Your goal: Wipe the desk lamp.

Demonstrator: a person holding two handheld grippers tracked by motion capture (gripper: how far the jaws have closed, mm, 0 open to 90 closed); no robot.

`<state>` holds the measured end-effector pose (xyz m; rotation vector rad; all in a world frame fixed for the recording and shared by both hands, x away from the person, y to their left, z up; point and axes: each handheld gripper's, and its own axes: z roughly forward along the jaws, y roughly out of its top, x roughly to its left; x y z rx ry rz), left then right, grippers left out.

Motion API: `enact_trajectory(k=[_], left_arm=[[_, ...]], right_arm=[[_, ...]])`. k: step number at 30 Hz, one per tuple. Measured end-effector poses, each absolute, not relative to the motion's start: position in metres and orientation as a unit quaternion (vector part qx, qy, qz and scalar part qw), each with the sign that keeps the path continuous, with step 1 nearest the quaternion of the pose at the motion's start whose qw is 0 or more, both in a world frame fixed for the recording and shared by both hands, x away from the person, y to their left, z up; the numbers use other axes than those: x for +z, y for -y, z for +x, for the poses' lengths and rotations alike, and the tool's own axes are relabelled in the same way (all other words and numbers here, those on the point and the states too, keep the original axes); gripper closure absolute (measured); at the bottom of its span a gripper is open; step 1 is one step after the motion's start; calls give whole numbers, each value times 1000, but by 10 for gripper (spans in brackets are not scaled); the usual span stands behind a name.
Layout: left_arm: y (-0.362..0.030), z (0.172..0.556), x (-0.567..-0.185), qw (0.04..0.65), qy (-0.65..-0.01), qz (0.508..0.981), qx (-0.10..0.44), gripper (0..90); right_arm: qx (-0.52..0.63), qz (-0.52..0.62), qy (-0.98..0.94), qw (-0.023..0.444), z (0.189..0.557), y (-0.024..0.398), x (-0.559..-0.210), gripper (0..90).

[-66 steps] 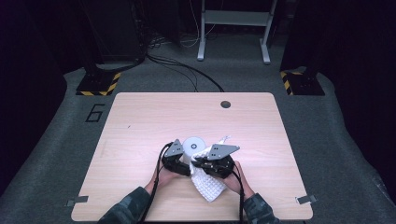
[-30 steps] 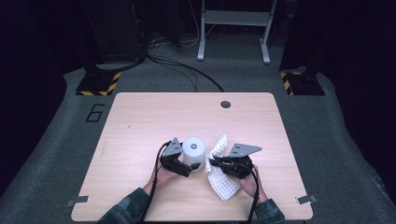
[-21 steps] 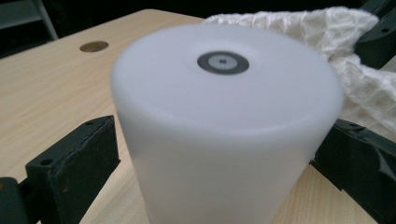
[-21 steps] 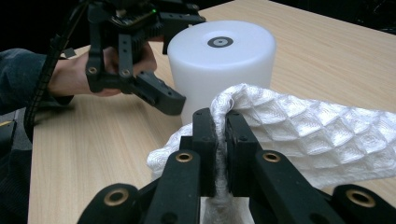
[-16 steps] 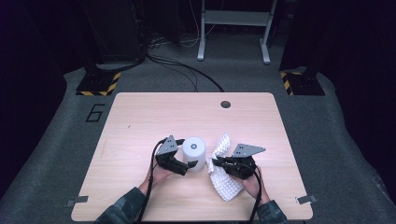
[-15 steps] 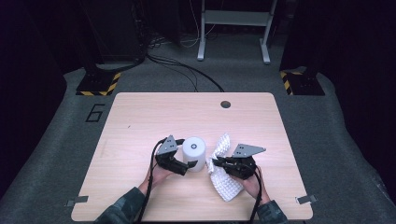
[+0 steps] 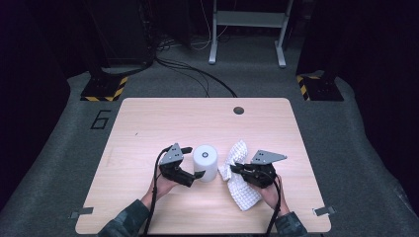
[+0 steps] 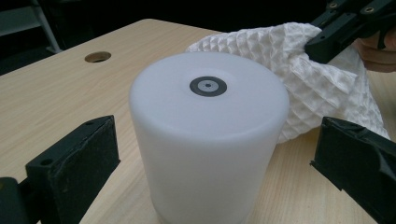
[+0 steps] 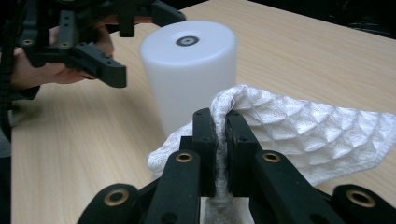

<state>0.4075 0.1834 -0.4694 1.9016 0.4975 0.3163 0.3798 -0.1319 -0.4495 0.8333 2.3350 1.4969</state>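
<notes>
A white cylinder (image 7: 205,162) stands upright just below the middle of the high view on the wooden table (image 7: 148,123). The left gripper (image 8: 205,163) has its 2 jaws spread on either side of it without touching, probably ready to steady it. The right gripper (image 9: 220,140) pinches a fold of the white waffle cloth (image 9: 299,135) tight between its jaws, holding it just right of the cylinder, apparently to wipe its side.

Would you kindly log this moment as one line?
left tongs: open around white cylinder | right tongs: shut on white cloth
</notes>
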Motion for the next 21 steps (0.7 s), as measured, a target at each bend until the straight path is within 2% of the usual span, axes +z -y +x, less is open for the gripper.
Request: enact_trajectory(k=[8,21], left_arm=[[-191,399,-472,540,-212,804,129,0],[-202,385,-489,524,-223,813,125,0]], right_arm=[[503,296,-802,126,374,135,-451,846],[460,319,-823,93,355,121,-476,835]])
